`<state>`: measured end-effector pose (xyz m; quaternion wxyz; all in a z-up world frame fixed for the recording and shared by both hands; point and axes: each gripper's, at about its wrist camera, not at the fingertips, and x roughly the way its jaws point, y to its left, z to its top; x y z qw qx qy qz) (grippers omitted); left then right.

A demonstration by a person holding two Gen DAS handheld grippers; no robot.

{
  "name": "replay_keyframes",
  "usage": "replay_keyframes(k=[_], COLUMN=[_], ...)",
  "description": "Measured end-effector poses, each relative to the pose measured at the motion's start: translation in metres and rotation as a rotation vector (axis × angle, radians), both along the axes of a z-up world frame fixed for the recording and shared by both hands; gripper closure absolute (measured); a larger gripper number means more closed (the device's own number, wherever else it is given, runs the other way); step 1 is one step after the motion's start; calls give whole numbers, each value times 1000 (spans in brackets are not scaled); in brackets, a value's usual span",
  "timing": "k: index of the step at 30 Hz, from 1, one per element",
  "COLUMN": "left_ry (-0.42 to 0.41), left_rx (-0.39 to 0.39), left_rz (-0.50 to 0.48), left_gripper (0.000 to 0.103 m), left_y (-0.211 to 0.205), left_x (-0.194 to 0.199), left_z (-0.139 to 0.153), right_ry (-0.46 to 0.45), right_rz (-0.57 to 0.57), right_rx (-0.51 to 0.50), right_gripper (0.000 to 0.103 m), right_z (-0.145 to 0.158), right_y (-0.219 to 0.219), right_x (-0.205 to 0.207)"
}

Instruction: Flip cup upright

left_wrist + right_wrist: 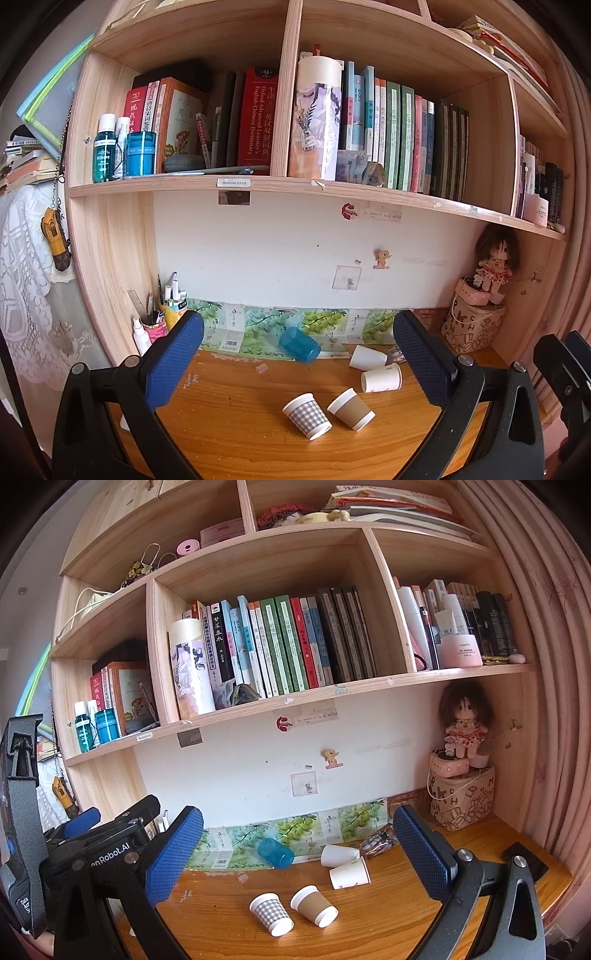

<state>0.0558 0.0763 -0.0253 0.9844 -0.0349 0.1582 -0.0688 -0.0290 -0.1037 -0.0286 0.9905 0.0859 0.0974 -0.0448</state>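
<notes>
Both tools hang open and empty above a desk (229, 435) strewn with 5 tipped cups.

Left tool (297, 363) and right tool (297, 849) have their blue pads spread wide, well clear of everything. A checked paper cup (307, 416) and a brown-sleeved cup (351, 409) lie on their sides just beside each other near the desk's front; 2 white paper cups (380, 380) and a blue plastic cup (299, 344) rest nearer the wall. Paper cups look light and easily crushed, so a gentle pinch across the mid-wall, away from the rim, seems safest.
</notes>
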Motion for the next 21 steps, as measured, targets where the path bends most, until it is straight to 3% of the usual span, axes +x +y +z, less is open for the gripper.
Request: replay_keyframes(k=[11, 21], left_ry=[107, 207], left_rx=[-35, -53], left_rz=[0, 65], left_gripper=[1, 1], left_y=[12, 9], left_x=[18, 48], left_z=[-20, -35], right_ry=[77, 151], right_rz=[-15, 37], right_rx=[-63, -101], right_gripper=[0, 0], right_z=[-11, -21], right_y=[12, -6], right_x=[23, 56])
